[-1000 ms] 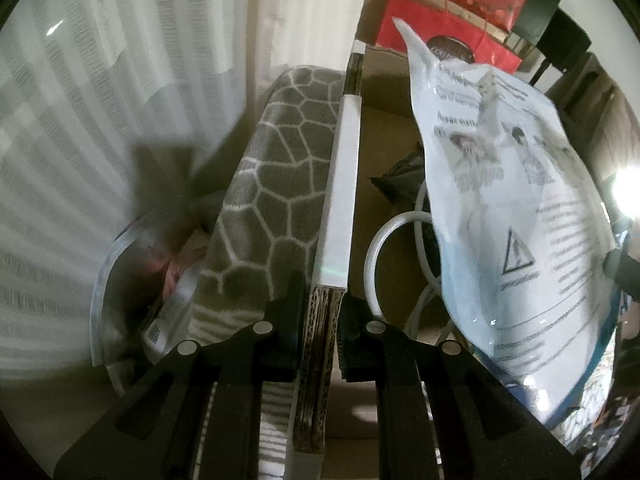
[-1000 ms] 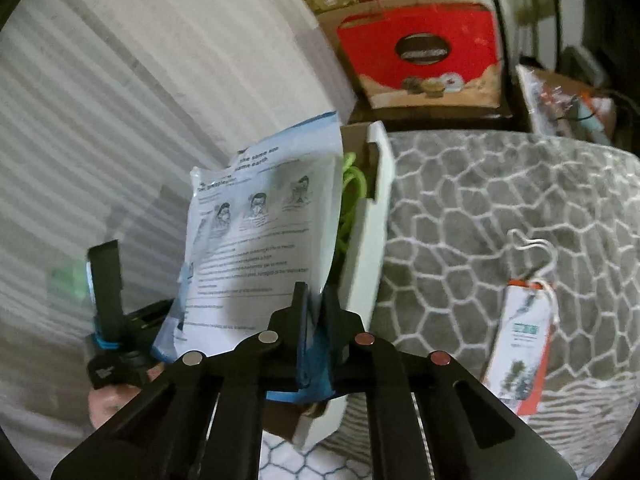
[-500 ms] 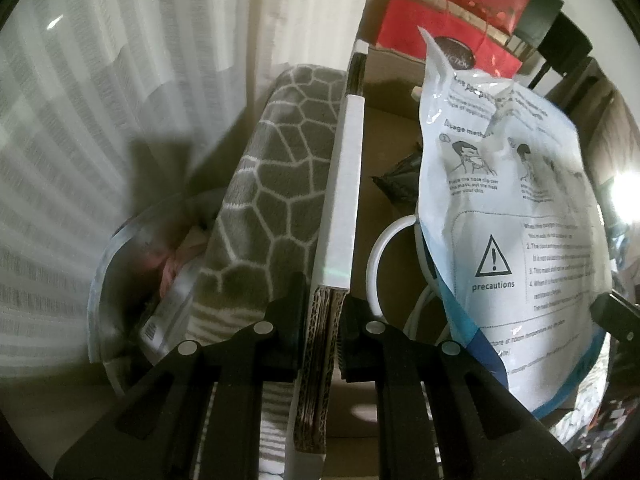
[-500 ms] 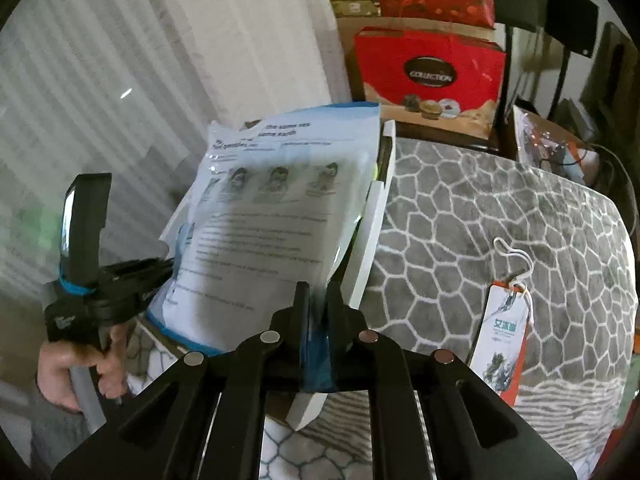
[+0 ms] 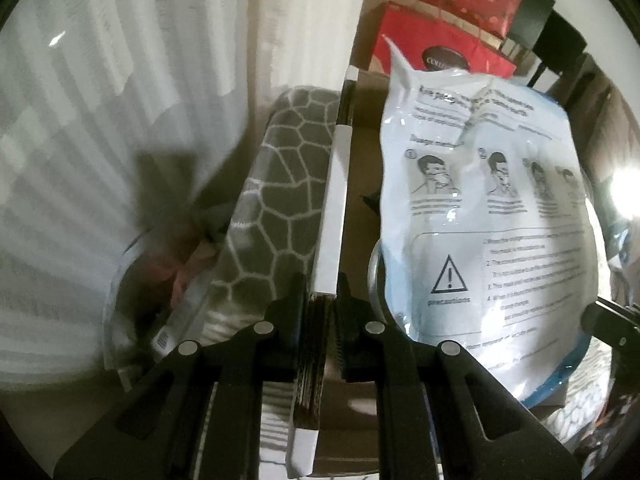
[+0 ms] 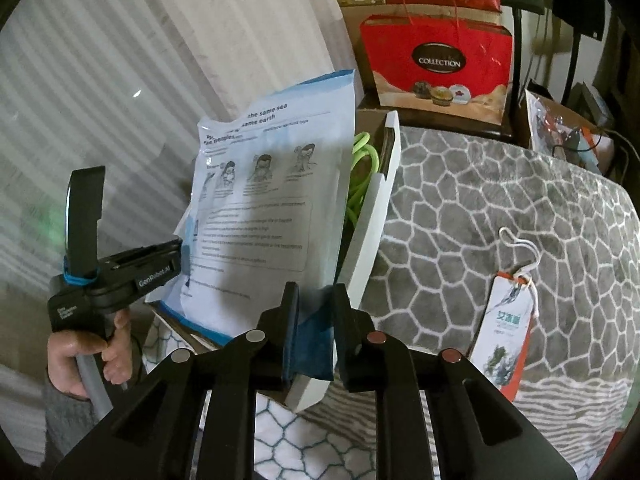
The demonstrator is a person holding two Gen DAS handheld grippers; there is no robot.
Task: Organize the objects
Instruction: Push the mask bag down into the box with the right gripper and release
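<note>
Mask packet: white with a blue edge, black printed text and figures
Box wall: white face, brown corrugated core
Blanket: grey with white honeycomb lines
Cord: bright green
Gift bag: red, black oval label
Curtain: white, ribbed

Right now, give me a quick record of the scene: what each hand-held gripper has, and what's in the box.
left hand-held gripper: shut on cardboard box wall
right hand-held gripper: shut on mask packet, at its blue bottom edge
mask packet position: upright, over the open box
box contents seen: green cord, white cable
box rests on: grey patterned blanket
</note>
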